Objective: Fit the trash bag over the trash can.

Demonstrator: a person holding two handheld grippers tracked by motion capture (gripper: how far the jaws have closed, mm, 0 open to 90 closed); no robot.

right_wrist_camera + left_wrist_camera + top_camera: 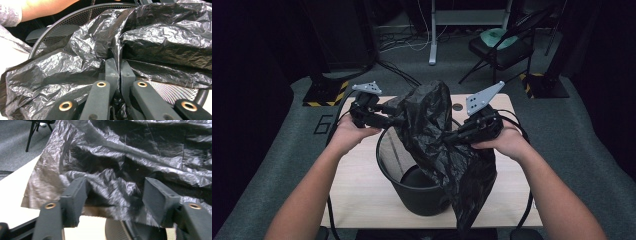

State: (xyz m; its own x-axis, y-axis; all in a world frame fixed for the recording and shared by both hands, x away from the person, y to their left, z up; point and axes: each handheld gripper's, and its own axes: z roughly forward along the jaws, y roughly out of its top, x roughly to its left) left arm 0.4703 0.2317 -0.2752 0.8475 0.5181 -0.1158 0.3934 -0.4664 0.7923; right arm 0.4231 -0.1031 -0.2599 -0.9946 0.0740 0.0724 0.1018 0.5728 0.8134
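2 claws seen at black plastic bag (439,140). Right claw (119,70) clamped tight on pinched fold of bag, jaws nearly touching. Left claw (115,195) spread wide, crumpled bag film lying between jaws, not pressed by pads. Bag held up between both claws, draped over rim of black mesh bin (412,192), lower end hung down bin's front. Bin stood on pale wooden counter (357,190). Folding chair (502,47) seen well behind.

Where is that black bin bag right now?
In the high view, the black bin bag hangs over the mesh wastebasket at the table's middle, between the left hand-held gripper and the right hand-held gripper, which pinches it.
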